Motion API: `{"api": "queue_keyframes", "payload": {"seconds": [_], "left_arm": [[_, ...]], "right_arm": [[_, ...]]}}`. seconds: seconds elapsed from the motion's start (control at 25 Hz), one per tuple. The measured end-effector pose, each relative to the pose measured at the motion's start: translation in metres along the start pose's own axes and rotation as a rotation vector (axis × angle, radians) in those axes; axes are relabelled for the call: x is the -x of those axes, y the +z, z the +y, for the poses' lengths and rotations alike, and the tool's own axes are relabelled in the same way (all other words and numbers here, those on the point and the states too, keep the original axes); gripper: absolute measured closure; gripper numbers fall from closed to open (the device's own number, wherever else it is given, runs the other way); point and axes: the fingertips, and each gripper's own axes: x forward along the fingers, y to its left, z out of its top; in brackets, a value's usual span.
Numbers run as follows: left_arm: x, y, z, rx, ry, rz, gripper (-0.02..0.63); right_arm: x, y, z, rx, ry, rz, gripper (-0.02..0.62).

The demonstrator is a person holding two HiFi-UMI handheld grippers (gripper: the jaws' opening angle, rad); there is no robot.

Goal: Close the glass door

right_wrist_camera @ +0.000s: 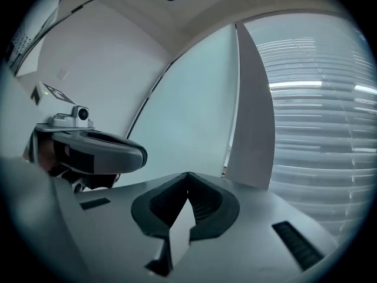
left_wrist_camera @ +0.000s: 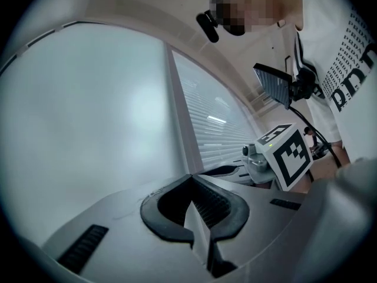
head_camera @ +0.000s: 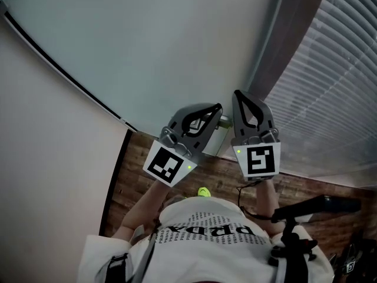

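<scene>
The glass door (head_camera: 159, 40) is a large frosted pale panel that fills the upper head view, and it also shows as the glass door (left_wrist_camera: 88, 128) and the glass door (right_wrist_camera: 194, 117) in the two gripper views. Both grippers are held side by side in front of it, near its right edge. My left gripper (head_camera: 219, 106) is shut, its jaws meeting at the tips with nothing between them (left_wrist_camera: 189, 177). My right gripper (head_camera: 235, 93) is likewise shut and empty (right_wrist_camera: 188, 174). Whether either tip touches the glass cannot be told.
A grey upright post (head_camera: 283, 34) borders the glass on the right, with slatted blinds (head_camera: 336, 93) beyond it. A white wall (head_camera: 47, 146) runs along the left. Wooden floor (head_camera: 218, 175) lies below. The person's white shirt (head_camera: 206, 240) fills the bottom.
</scene>
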Motion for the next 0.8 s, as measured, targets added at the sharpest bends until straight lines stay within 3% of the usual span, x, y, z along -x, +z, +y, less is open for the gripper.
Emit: {"api": "queue_keyframes", "payload": {"seconds": [0.2, 0.4, 0.8], "left_arm": [[0.001, -0.005, 0.001, 0.015, -0.002, -0.007, 0.614], [0.004, -0.005, 0.002, 0.025, -0.006, 0.001, 0.614], [0.004, -0.018, 0.004, 0.030, 0.007, 0.020, 0.614]], "right_arm": [[-0.002, -0.002, 0.002, -0.042, 0.000, 0.008, 0.598], [-0.001, 0.000, -0.001, -0.005, -0.005, 0.008, 0.598], [-0.008, -0.008, -0.001, -0.038, 0.002, 0.001, 0.598]]}}
